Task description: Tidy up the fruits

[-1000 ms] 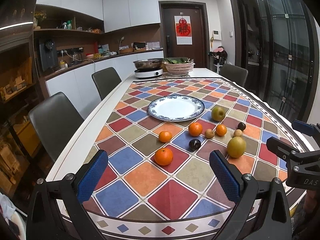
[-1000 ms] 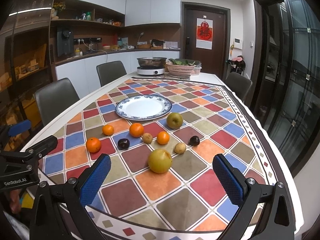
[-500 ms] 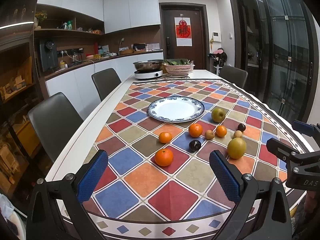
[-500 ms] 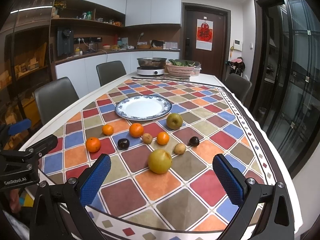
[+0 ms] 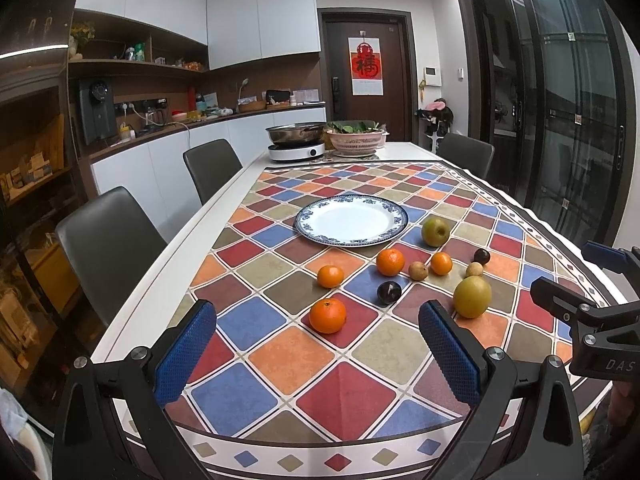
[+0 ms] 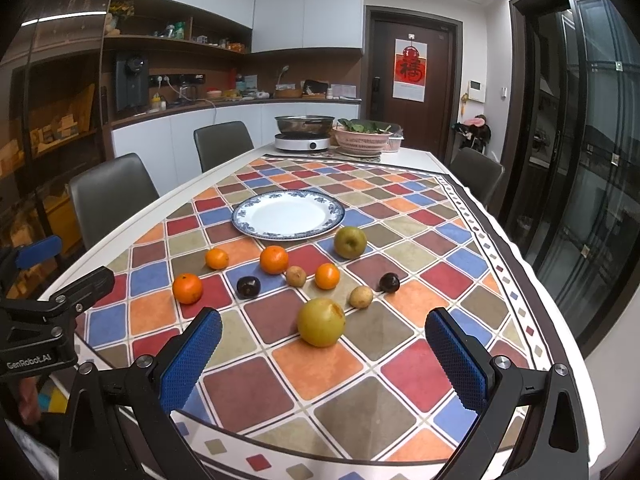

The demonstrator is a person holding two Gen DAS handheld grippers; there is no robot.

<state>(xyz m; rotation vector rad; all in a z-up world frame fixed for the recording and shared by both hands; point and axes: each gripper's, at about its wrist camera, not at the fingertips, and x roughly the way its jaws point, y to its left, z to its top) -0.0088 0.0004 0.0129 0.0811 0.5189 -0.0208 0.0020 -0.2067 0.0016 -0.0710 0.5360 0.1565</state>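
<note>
A blue-rimmed white plate [image 5: 318,229] [image 6: 256,228] lies bare on the checkered tablecloth. In front of it lie several loose fruits: oranges, the nearest [image 5: 327,315] [image 6: 187,288], a yellow pear [image 5: 472,297] [image 6: 321,322], a green apple [image 5: 436,232] [image 6: 350,242], two dark plums [image 5: 389,292] [image 6: 248,287] and small brown fruits [image 6: 361,297]. My left gripper [image 5: 318,354] is open and empty above the near table edge, before the nearest orange. My right gripper [image 6: 324,362] is open and empty just short of the yellow pear.
At the far end of the table stand an induction cooker with a steel pot [image 5: 296,140] and a pink basket of greens [image 5: 356,138]. Dark chairs [image 5: 108,240] line the left side; another stands far right [image 6: 476,172]. Glass doors are on the right.
Both grippers have edged slightly forward toward the fruits. Nothing on the table has moved.
</note>
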